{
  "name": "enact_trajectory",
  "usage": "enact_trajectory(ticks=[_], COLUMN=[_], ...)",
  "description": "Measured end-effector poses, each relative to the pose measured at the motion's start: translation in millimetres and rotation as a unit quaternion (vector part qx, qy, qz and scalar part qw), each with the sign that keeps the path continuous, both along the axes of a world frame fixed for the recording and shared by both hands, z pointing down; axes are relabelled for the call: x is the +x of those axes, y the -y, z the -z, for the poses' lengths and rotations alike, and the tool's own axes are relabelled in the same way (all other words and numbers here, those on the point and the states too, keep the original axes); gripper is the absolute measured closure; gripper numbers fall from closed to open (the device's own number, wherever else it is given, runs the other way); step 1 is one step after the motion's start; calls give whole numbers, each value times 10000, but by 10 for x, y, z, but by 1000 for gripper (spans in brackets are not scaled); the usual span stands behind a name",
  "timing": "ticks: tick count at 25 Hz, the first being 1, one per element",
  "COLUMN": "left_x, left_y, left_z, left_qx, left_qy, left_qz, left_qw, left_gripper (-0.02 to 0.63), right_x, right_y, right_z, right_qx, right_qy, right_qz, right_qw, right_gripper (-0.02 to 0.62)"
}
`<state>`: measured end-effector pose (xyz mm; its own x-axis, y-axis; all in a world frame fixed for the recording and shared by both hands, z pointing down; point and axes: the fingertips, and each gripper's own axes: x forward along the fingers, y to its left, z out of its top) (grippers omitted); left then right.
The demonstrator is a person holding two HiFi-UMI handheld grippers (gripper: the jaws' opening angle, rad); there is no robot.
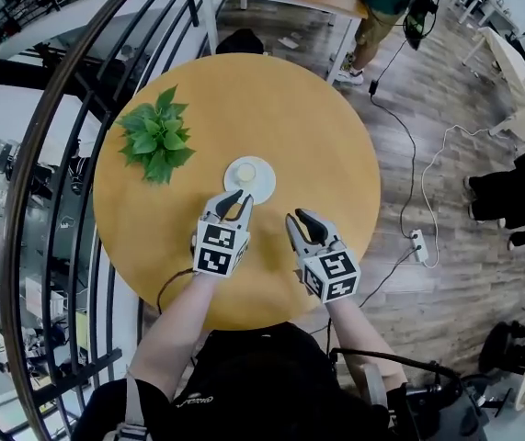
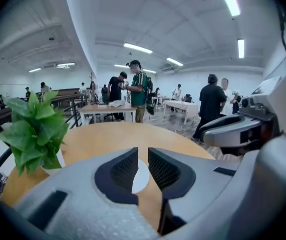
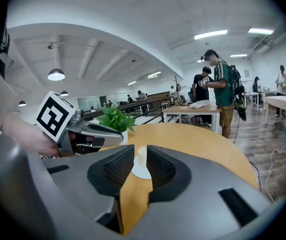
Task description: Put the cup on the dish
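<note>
Round and wooden, the tabletop (image 1: 280, 108) lies beneath both tongs. The cup (image 1: 245, 173) is seen standing on the dish (image 1: 264, 185), just ahead of the left tongs (image 1: 234, 200) and ahead and to the left of the right tongs (image 1: 304, 220). Both tongs are held nearly closed, with a narrow gap between the jaws and nothing gripped. The placing is judged done. A clean retreat is called for, drawn straight back and up, so that neither the dish nor the plant (image 1: 156, 141) left of the left tongs is brushed.
</note>
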<state>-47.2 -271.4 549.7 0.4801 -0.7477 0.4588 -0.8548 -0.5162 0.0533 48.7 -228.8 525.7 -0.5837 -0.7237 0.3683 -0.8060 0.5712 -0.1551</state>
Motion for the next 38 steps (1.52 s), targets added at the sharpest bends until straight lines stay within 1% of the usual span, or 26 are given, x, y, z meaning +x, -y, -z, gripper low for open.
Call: enact_trajectory(ticks=[2, 4, 9, 14, 19, 24, 30, 38], left_x=[37, 67, 135, 115, 63, 74, 112, 143], left_y=[-56, -101, -196, -332, -424, -512, -570, -592], left_z=[255, 475, 903, 1246, 1430, 1581, 1618, 1599], left_qx=[239, 465, 917, 1210, 1375, 1467, 1525, 1477], left_qy=[-57, -104, -200, -339, -377, -408, -394, -418], left_qz=[-65, -132, -304, -381, -363, -381, -419, -445], left_qw=[9997, 9988, 9951, 9913, 9891, 9876, 9866, 9871], left_gripper=[565, 582, 600, 601, 600, 600, 601, 600], right_x=[-43, -92, -171, -239, -317, -356, -349, -317], right_y=[33, 62, 57, -27, -83, -168, -226, -257], right_z=[167, 308, 606, 913, 1195, 1339, 1397, 1408], right_qx=[167, 296, 548, 728, 920, 1050, 1112, 1144], right_qy=[32, 68, 144, 323, 487, 519, 484, 439], right_qz=[76, 135, 271, 408, 540, 613, 662, 619], right_qw=[9998, 9994, 9980, 9960, 9931, 9912, 9904, 9905], right_gripper=[518, 518, 520, 532, 543, 549, 552, 563])
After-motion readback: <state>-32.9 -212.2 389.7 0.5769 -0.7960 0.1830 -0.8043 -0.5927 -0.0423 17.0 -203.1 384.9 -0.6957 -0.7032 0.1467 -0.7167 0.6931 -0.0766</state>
